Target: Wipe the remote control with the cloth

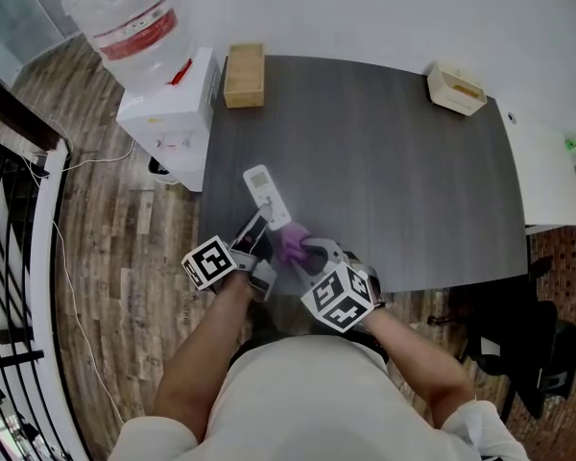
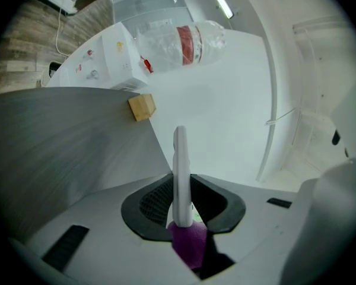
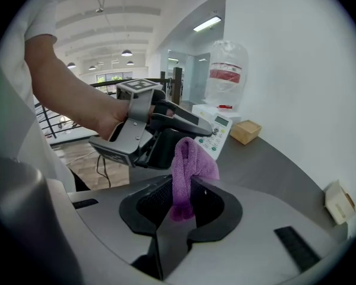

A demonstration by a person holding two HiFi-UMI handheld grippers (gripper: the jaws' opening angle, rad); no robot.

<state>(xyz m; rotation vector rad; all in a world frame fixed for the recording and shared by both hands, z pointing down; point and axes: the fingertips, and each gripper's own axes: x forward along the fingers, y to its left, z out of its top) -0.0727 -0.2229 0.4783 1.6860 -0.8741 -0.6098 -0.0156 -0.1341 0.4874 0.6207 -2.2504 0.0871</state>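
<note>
My left gripper is shut on the near end of a white remote control, which sticks out away from me above the dark table. In the left gripper view the remote stands edge-on between the jaws, with the purple cloth just below it. My right gripper is shut on the purple cloth, and the cloth touches the remote's lower part, beside the left gripper.
A small wooden box sits at the table's far left corner and a pale open box at the far right. A white water dispenser with a bottle stands left of the table. A white cabinet adjoins the right side.
</note>
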